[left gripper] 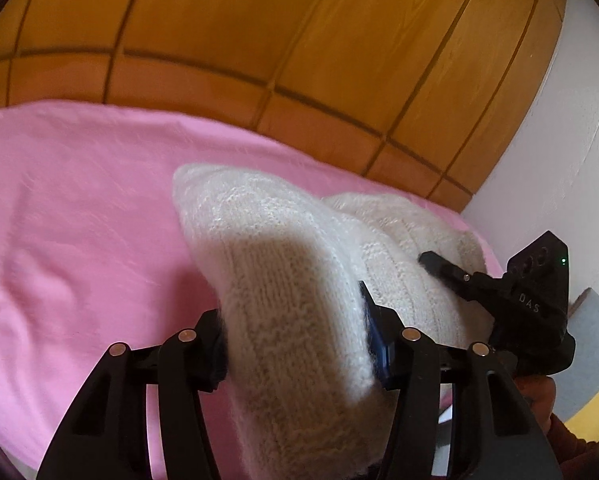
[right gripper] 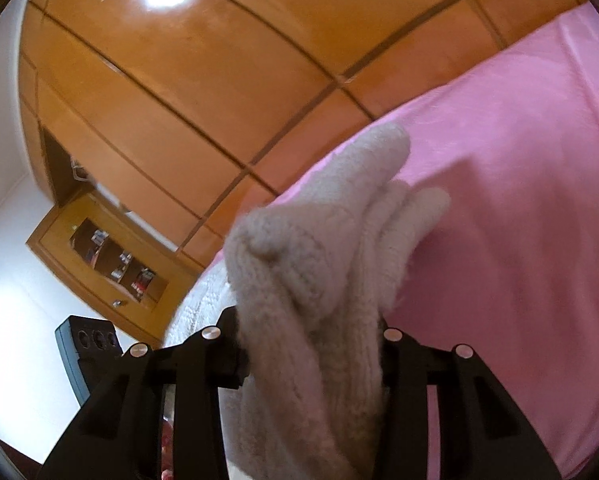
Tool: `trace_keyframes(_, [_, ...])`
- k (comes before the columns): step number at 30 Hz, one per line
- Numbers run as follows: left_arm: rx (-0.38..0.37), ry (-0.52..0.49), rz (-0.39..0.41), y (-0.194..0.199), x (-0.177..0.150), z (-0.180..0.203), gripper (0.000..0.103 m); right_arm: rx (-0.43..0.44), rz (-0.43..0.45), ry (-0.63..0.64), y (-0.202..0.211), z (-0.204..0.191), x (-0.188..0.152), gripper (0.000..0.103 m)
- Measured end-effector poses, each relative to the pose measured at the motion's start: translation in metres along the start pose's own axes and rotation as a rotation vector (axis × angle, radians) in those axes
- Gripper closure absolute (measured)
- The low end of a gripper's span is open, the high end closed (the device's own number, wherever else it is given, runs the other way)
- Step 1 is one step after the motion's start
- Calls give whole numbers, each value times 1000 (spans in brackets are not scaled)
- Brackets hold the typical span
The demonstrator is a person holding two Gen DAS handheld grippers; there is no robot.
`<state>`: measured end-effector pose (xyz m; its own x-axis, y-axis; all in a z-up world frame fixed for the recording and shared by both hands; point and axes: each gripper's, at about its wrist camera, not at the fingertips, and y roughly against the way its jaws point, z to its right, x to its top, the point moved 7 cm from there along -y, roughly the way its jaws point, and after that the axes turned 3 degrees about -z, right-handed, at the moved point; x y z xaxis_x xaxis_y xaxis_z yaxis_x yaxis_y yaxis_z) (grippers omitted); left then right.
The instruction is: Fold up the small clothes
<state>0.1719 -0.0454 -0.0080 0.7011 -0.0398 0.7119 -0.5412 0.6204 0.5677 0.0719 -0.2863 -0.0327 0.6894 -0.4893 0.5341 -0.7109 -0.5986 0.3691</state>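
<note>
So the cream knit garment (left gripper: pixel 299 320) is pinched in both grippers at once, lifted off the pink sheet (left gripper: pixel 79 220) with its far part bunched and, as far as I can tell, touching the bed past the fingers. Left to right: the left gripper (left gripper: pixel 295 340) is clamped on one thick wad of the knit, which bulges straight out ahead between the jaws and down toward the camera. Just to its right, in the left wrist view, the right gripper (left gripper: pixel 431 262) comes in from the side with one black finger lying across the same knit. From the right wrist camera the right gripper (right gripper: pixel 311 344) is squeezed on its own bunch of the garment (right gripper: pixel 319 260), tip of the fabric poking up and away.

What the fold hangs on, I reckon: the span of knit between the two pinches runs across, left gripper to right, and both grips are close together (neither is really "nearer", they share it). Carrying that held edge forward over the part on the bed looks like the move.

Ahead is clear pink sheet, then the wooden wardrobe (left gripper: pixel 299 40) behind the bed, white wall (left gripper: pixel 559 140) at right. Nothing on the sheet blocks the way.
</note>
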Motion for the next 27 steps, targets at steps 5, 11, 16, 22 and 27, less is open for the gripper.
trace_keyframes(5, [85,-59,89,26,18,-10,50,52,-6,65,-25,-29,4,66])
trace_keyframes(11, [104,-41,139,26,41,-36,50,10,36,218,-49,-60,13,67])
trace_keyframes(16, [109,-44,132,-8,50,-54,50,-80,88,304,-70,-54,22,67])
trace_keyframes(22, [190,16,-8,-84,9,-96,28,-266,-42,185,-126,23,-3,59])
trace_keyframes(27, [111,122,44,-75,-13,-108,15,-192,-32,130,-128,37,-16,48])
